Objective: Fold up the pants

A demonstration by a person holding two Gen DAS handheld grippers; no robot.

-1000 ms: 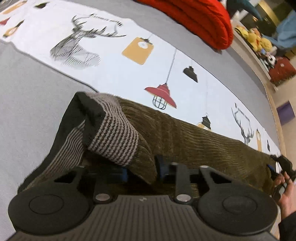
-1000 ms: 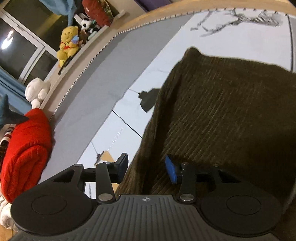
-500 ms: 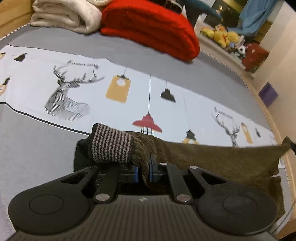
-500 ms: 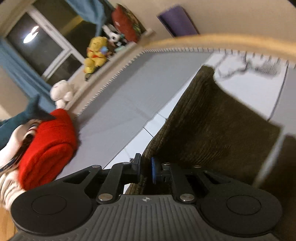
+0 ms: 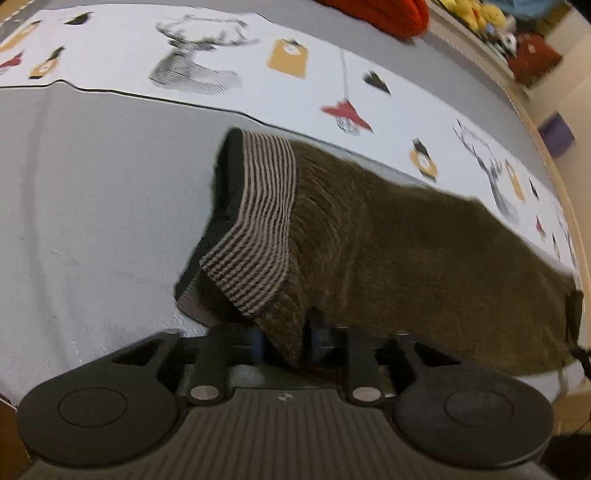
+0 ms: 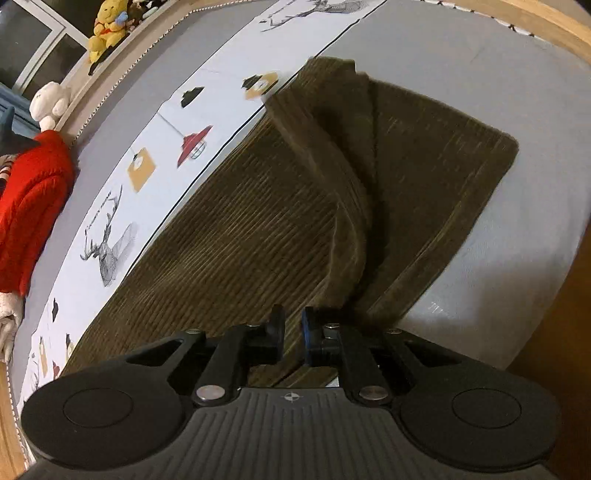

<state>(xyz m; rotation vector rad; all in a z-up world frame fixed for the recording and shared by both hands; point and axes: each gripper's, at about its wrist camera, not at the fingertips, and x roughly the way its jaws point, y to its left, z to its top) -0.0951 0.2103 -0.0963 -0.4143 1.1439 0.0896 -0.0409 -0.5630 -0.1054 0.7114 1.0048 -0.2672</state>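
Observation:
Olive-brown corduroy pants (image 5: pixel 399 251) lie stretched across the grey bed, with a striped waistband (image 5: pixel 258 221) at their left end. My left gripper (image 5: pixel 282 338) is shut on a corner of the pants by the waistband. In the right wrist view the pants (image 6: pixel 240 236) lie with one leg end folded over in a raised ridge (image 6: pixel 343 206). My right gripper (image 6: pixel 293 332) has its jaws nearly together over the pants fabric; cloth runs between them.
A white printed runner (image 5: pixel 332 74) with deer and lamp pictures crosses the grey bedspread (image 5: pixel 92 206) behind the pants. A red knit blanket (image 6: pixel 29 206) and stuffed toys (image 6: pixel 107 26) sit at the bed's far side. The wooden bed edge (image 6: pixel 554 33) curves around the right.
Both grippers went from open to shut on the pants. They then lowered the cloth towards the bed. The pants now lie flatter, with one leg end folded over.

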